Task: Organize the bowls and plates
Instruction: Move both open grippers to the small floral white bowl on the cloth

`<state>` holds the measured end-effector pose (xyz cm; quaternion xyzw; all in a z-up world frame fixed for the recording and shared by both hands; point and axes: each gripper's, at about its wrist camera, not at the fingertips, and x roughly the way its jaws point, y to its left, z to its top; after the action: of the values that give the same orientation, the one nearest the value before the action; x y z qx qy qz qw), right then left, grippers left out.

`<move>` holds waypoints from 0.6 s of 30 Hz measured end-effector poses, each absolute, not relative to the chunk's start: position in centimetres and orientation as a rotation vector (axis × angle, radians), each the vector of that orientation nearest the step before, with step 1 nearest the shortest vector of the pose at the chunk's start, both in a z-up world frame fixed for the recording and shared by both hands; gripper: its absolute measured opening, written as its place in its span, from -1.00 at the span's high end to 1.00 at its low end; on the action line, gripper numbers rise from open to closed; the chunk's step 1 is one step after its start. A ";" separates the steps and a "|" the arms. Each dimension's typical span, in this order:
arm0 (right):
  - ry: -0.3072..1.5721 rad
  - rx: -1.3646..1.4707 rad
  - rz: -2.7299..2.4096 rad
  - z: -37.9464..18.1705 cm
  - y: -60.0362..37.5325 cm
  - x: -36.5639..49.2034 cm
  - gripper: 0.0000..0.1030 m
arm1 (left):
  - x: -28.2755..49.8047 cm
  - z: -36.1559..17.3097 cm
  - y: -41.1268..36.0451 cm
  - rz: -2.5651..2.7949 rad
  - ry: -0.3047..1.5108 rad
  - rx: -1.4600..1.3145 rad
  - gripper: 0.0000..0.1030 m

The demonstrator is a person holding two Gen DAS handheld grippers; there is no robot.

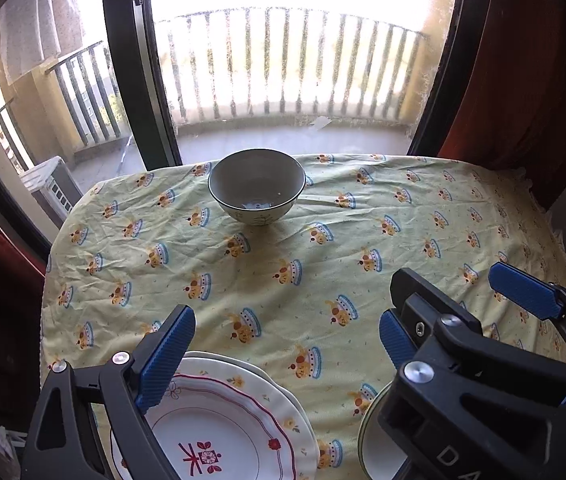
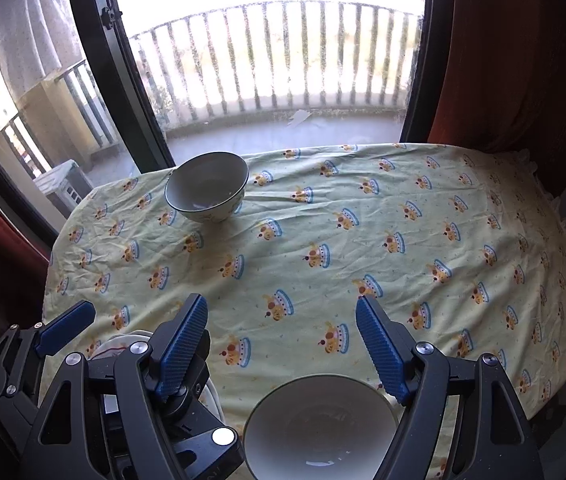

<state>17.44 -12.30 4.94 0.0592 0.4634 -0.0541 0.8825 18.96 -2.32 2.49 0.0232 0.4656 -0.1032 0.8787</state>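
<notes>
Right wrist view: my right gripper (image 2: 281,348) stands wide apart, empty, above a bowl (image 2: 319,432). My left gripper (image 1: 287,354) gapes empty over stacked plates (image 1: 239,412) on the yellow tablecloth (image 1: 323,240) by a window (image 1: 295,52).

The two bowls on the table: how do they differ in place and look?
The far bowl stands alone near the window edge of the tablecloth; the near bowl sits at the near edge, under the open right gripper. The far bowl looks greyish with a dark rim; the near bowl looks whiter inside. Both stand upright and look empty, and neither is held.
</notes>
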 end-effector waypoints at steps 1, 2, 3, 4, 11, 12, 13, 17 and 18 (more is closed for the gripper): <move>0.959 0.119 -0.105 5.1 -12.3 18.1 -0.55 | 19.6 2.7 -2.3 -0.201 0.970 0.045 -0.84; 0.959 0.115 -0.098 5.2 -12.3 18.9 -0.55 | 20.2 2.8 -2.2 -0.191 0.967 0.041 -0.83; 0.958 0.114 -0.090 5.3 -12.4 19.7 -0.54 | 20.8 2.9 -2.2 -0.182 0.962 0.038 -0.84; 0.955 0.112 -0.082 5.4 -12.4 20.4 -0.55 | 21.5 3.0 -2.2 -0.170 0.956 0.037 -0.84; 0.952 0.103 -0.013 5.6 -12.6 26.2 -0.55 | 26.3 3.0 -2.2 -0.088 0.956 0.012 -0.83; 0.952 0.100 -0.004 5.5 -12.6 27.0 -0.55 | 27.0 2.9 -2.2 -0.078 0.954 0.008 -0.83; 0.950 0.096 0.003 5.4 -12.6 27.8 -0.55 | 27.7 2.8 -2.2 -0.068 0.954 0.006 -0.82; 0.962 0.101 0.020 4.9 -12.7 30.8 -0.53 | 30.2 2.5 -1.9 -0.019 0.938 -0.004 -0.78; 0.964 0.105 0.033 4.8 -12.7 31.6 -0.53 | 30.7 2.4 -1.8 -0.009 0.934 -0.009 -0.78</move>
<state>31.64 -12.72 4.80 0.0506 0.4632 0.0161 0.8847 30.73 -1.82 2.38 -0.0043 0.4504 -0.0042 0.8928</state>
